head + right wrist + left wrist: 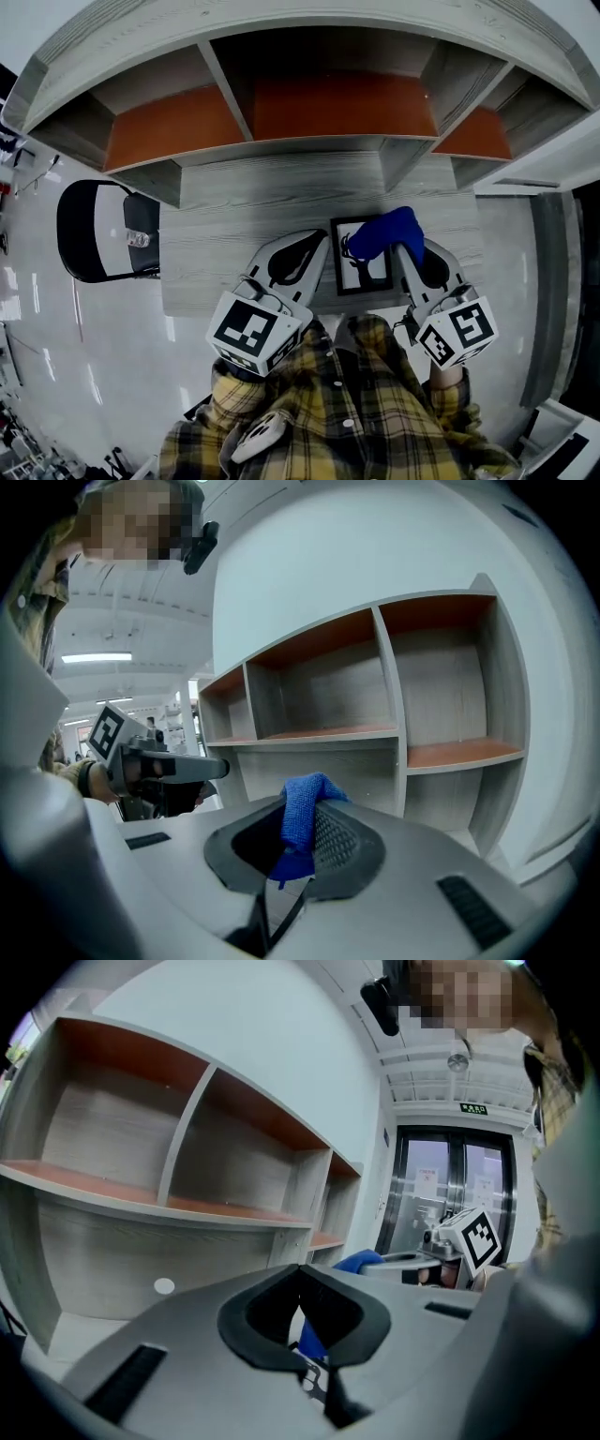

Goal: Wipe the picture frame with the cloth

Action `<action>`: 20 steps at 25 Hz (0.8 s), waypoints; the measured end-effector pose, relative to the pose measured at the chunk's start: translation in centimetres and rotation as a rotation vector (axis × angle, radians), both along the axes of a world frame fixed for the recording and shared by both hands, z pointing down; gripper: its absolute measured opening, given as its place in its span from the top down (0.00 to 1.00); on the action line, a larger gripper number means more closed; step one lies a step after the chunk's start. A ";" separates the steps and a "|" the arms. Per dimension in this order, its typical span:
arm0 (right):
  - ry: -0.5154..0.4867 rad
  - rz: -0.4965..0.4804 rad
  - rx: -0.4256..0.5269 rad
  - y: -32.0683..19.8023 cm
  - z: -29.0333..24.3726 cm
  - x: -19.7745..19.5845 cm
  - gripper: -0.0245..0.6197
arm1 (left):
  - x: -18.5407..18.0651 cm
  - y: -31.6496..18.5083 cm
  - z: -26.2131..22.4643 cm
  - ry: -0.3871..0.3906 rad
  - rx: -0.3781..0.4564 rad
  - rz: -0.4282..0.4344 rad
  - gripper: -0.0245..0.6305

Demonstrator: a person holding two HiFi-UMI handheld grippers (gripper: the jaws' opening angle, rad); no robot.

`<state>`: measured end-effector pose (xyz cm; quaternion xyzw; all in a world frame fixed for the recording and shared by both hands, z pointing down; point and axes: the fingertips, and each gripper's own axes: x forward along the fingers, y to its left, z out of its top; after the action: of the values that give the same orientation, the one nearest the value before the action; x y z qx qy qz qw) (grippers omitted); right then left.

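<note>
We see the picture frame lying flat by the desk's front edge, its long axis running toward the shelving. The right gripper is clenched on the blue cloth, which sits over the frame's far right corner, so that arm is the nearer for wiping. The left gripper, jaws pressed together on nothing, sits just beside the frame's left edge; whether it touches, we cannot tell. Bare desk lies left and beyond.

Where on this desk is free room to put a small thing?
Bare desk lies left of the left gripper and between the picture frame and the shelves. The front middle is crowded: frame, cloth and right gripper.
</note>
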<state>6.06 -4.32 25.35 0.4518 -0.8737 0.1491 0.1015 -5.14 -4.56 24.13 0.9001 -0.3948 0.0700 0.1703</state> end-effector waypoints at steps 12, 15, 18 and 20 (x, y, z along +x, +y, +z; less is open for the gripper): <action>0.016 0.126 -0.132 -0.8 6.0 0.4 0.90 | 1.2 -1.5 12.9 -0.059 -0.307 0.107 0.95; 0.023 0.121 -0.171 -0.6 7.8 0.9 0.90 | 1.9 -1.0 17.2 -0.083 -0.395 0.093 0.95; 0.033 0.099 -0.200 -0.5 9.2 1.1 0.90 | 2.4 -0.2 21.3 -0.095 -0.489 0.068 0.95; 0.037 0.084 -0.210 -0.3 10.0 1.2 0.90 | 2.7 0.2 23.6 -0.101 -0.536 0.052 0.95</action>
<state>7.24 -4.66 35.31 0.4777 -0.8315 0.2356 0.1578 -2.47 -4.33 47.76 0.8281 -0.3470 0.2210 0.3807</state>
